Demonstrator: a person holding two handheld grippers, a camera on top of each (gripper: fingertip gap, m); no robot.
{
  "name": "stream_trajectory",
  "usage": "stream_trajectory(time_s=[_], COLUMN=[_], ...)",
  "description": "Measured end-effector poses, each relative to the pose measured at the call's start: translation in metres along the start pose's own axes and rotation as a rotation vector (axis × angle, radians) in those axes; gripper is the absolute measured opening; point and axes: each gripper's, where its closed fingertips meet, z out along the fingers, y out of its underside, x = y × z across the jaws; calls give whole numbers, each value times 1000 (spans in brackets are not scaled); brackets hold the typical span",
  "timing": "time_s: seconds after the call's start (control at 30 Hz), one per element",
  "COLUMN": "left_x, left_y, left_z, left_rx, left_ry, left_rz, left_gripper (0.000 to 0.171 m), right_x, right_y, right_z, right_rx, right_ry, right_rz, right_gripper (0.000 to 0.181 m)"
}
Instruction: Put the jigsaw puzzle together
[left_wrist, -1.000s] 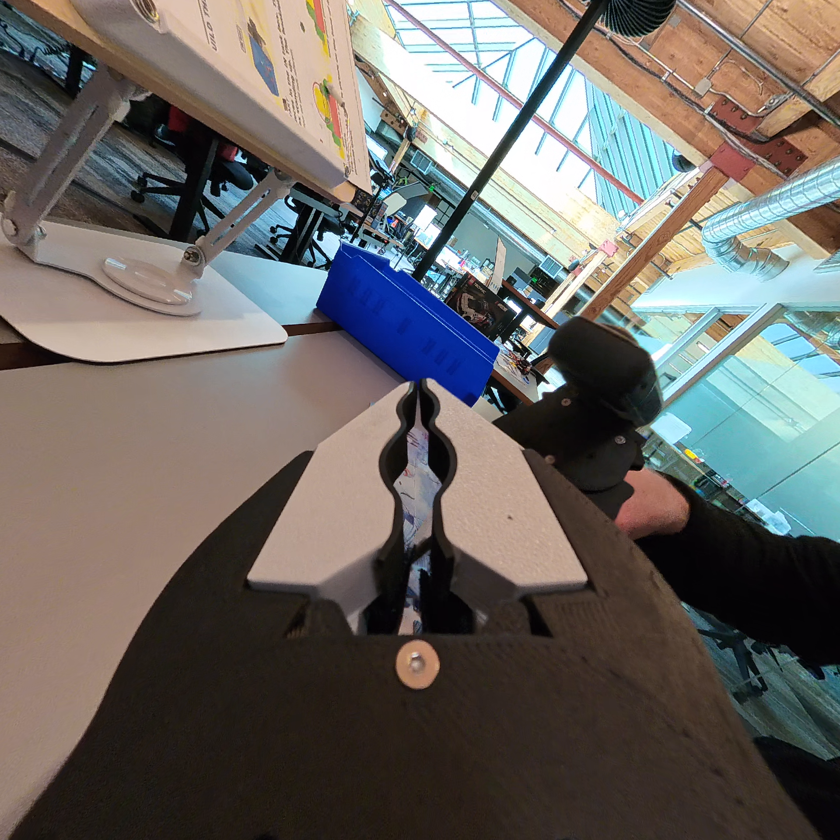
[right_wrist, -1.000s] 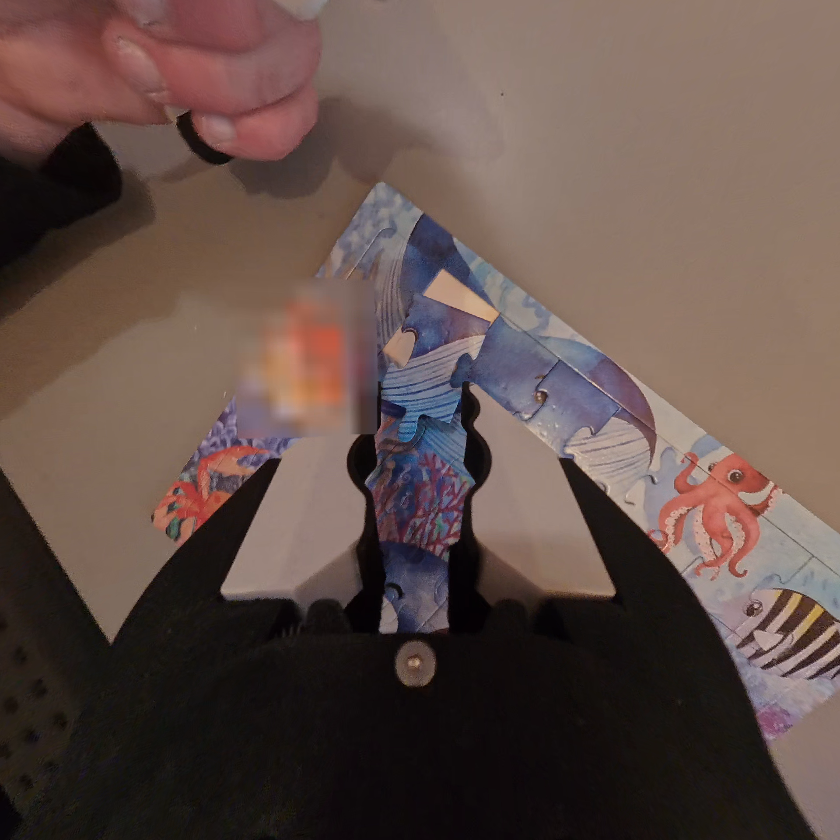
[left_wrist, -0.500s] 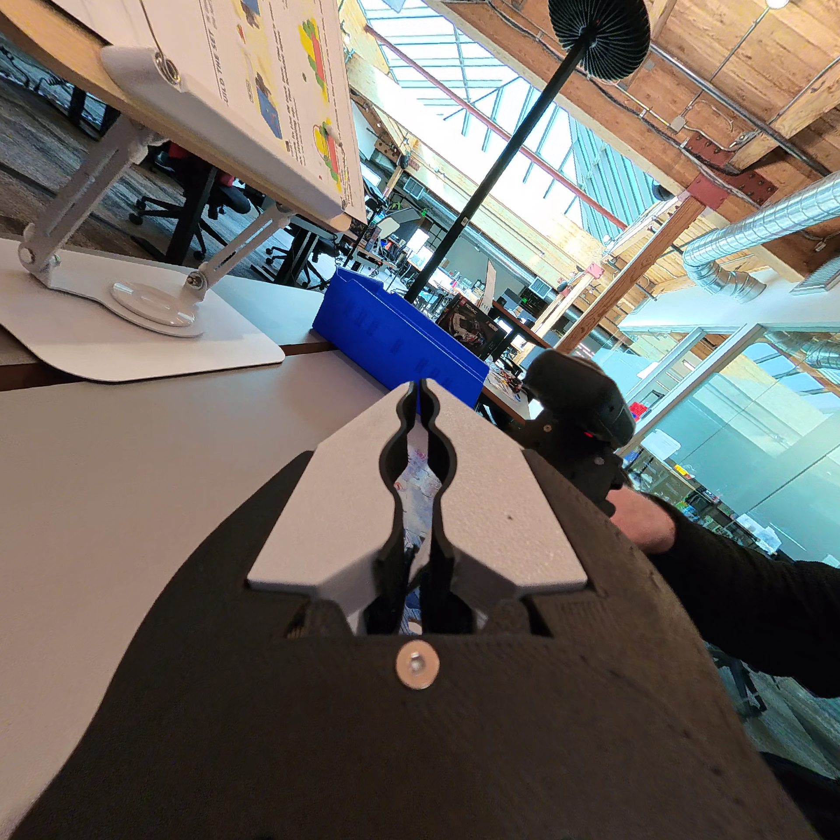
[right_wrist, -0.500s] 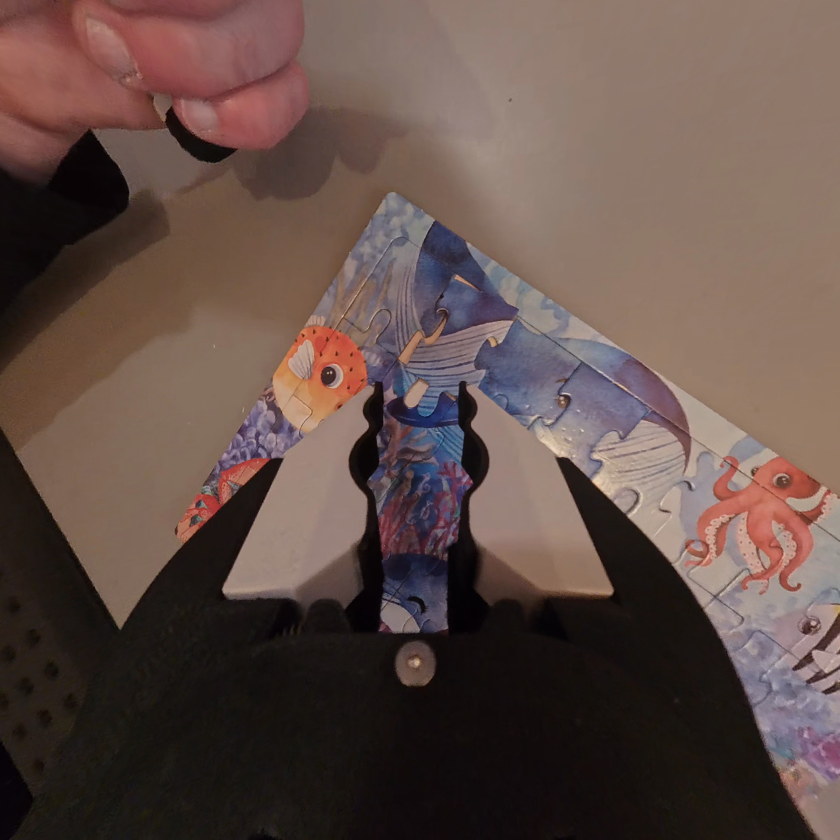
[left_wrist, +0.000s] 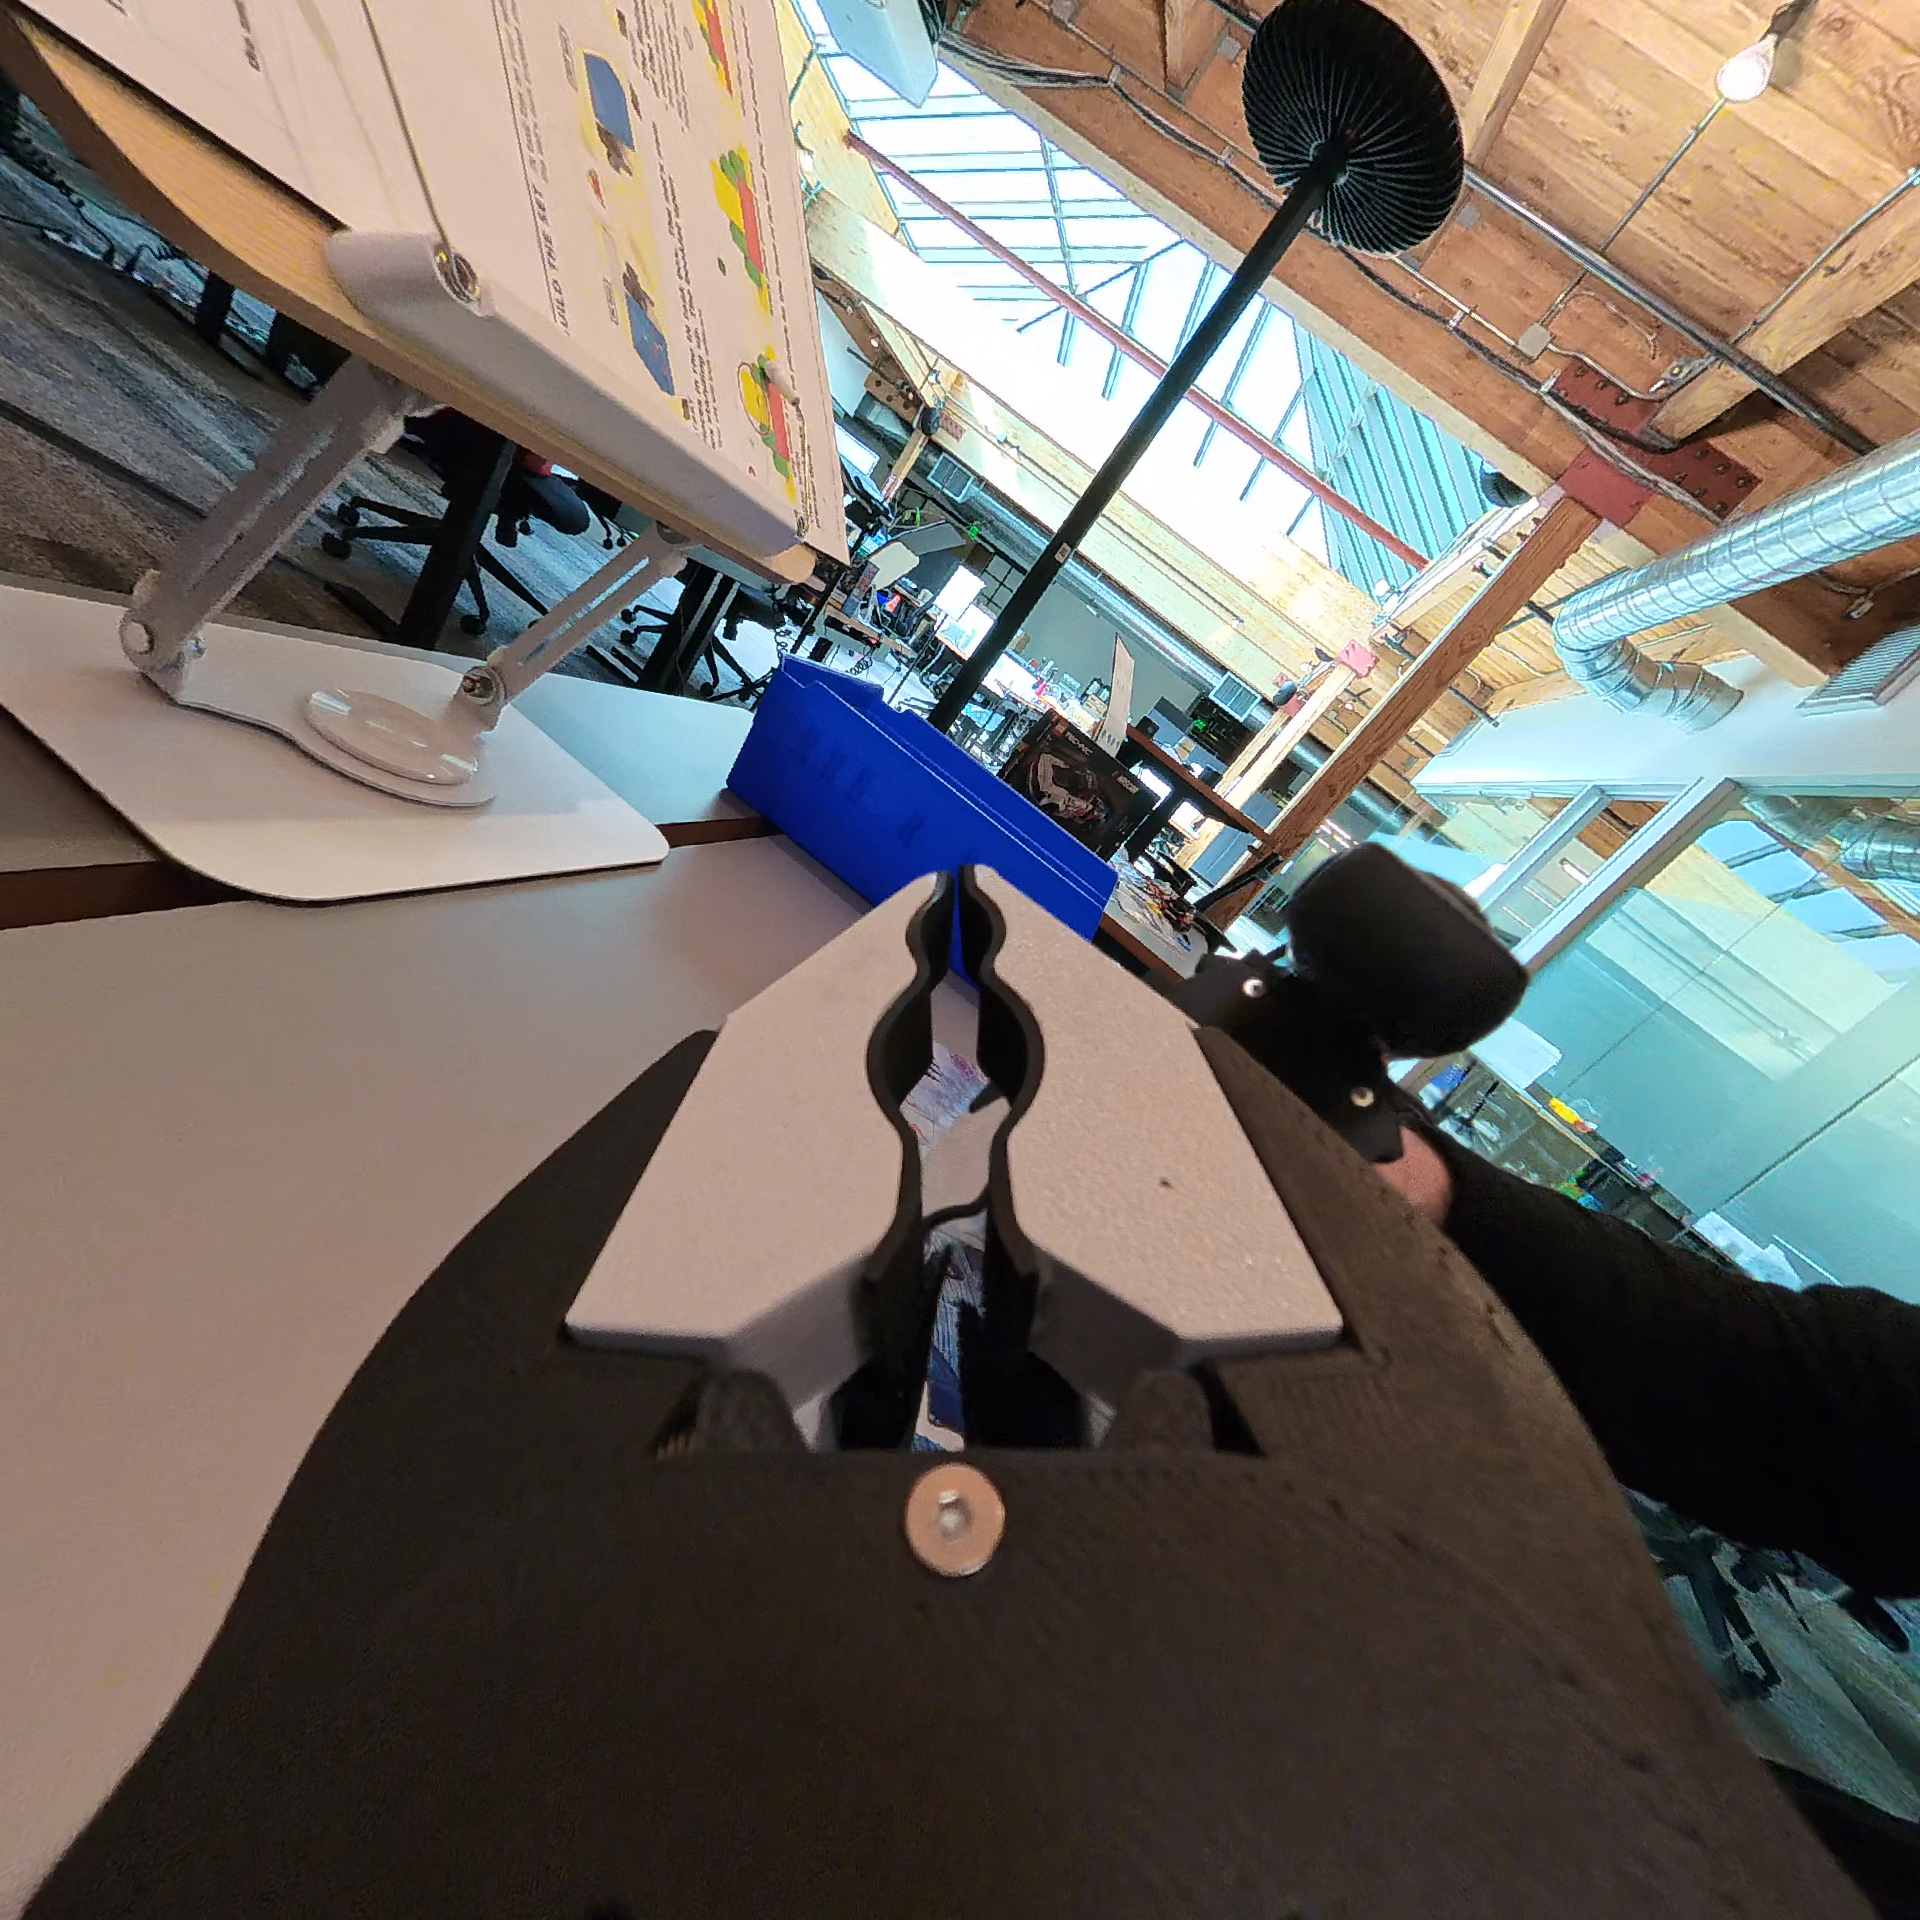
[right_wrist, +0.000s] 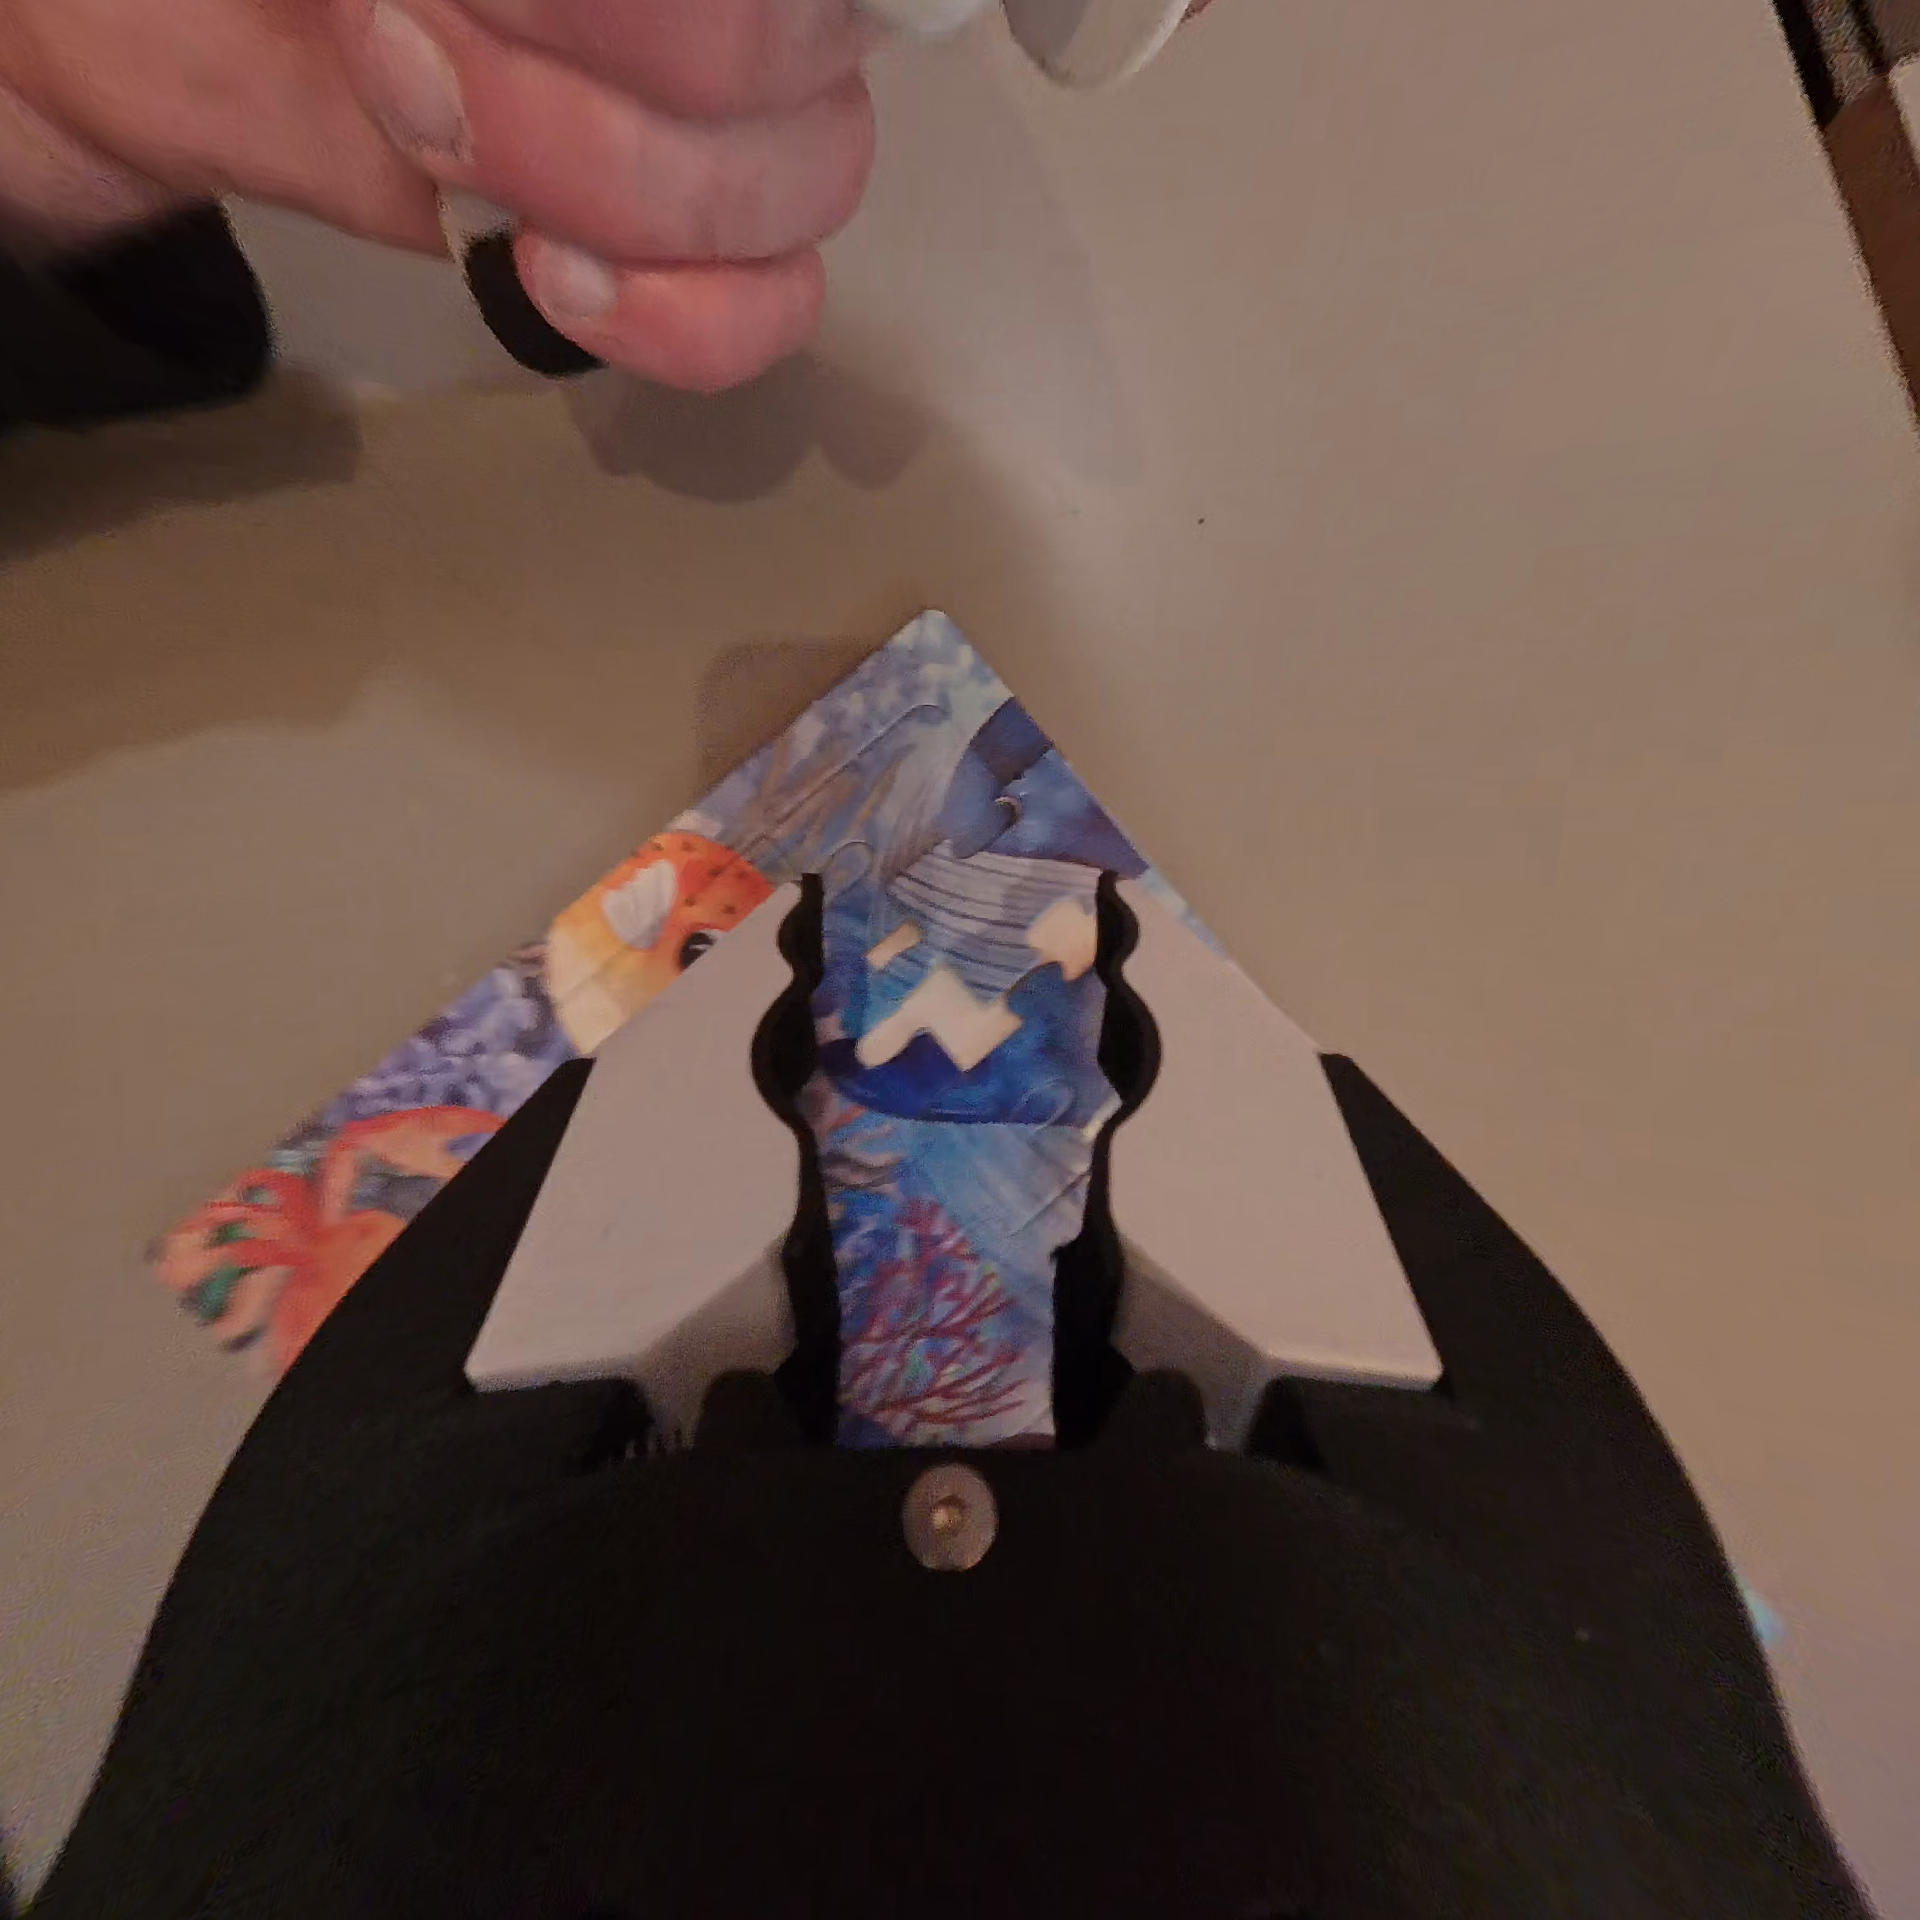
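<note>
The sea-life jigsaw puzzle (right_wrist: 644, 935) lies flat on the beige table (right_wrist: 1455, 623), one corner pointing away from me. My right gripper (right_wrist: 961, 894) is open and hovers just above it, its jaws either side of a striped blue piece (right_wrist: 987, 961). That piece sits loosely, with bare table showing in small gaps around it. My left gripper (left_wrist: 956, 888) is shut and looks empty, tilted up over the table. A sliver of the puzzle (left_wrist: 935, 1086) shows between its fingers. The right gripper's black body (left_wrist: 1382, 987) shows to its right.
A hand (right_wrist: 623, 177) holding the left gripper's handle hangs over the table beyond the puzzle corner. A blue bin (left_wrist: 914, 821) and a white stand (left_wrist: 343, 769) holding a printed sheet are at the table's far side. A black pole (left_wrist: 1122, 457) rises behind the bin. Some 15 cm of space lies between my two pairs of fingers.
My right gripper's jaws have opened wider and it has shifted toward the puzzle's far corner. My left gripper has stayed shut and tilted further up; its hand has moved right over the table.
</note>
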Motion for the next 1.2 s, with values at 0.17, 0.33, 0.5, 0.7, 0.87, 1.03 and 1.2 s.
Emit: stream_trajectory(time_s=[0.17, 0.33, 0.5, 0.7, 0.87, 1.03, 1.2], left_x=[-4, -7, -7, -6, -6, -5, -4], left_y=[-6, -6, -4, -4, -3, -3, -6], left_z=[-7, -8, -6, -7, -6, -6, -8], left_rx=[22, 24, 16, 15, 11, 12, 19], left_ry=[-10, -11, -11, -13, -10, -5, -2], left_rz=[-2, -11, -8, -6, -6, -9, -9], left_gripper=[0, 0, 0, 0, 0, 0, 0], right_x=[14, 11, 9, 0, -10, -13, -10], right_y=[5, 7, 11, 21, 28, 25, 19], right_z=[19, 19, 13, 8, 2, 5, -1], right_rx=[-61, -56, -59, -102, -181, -186, -143], right_ry=[-39, -119, -131, -167, -237, -238, -244], right_rz=[-125, -148, -169, -150, -129, -157, -121], right_gripper=[67, 51, 23, 25, 23, 18, 25])
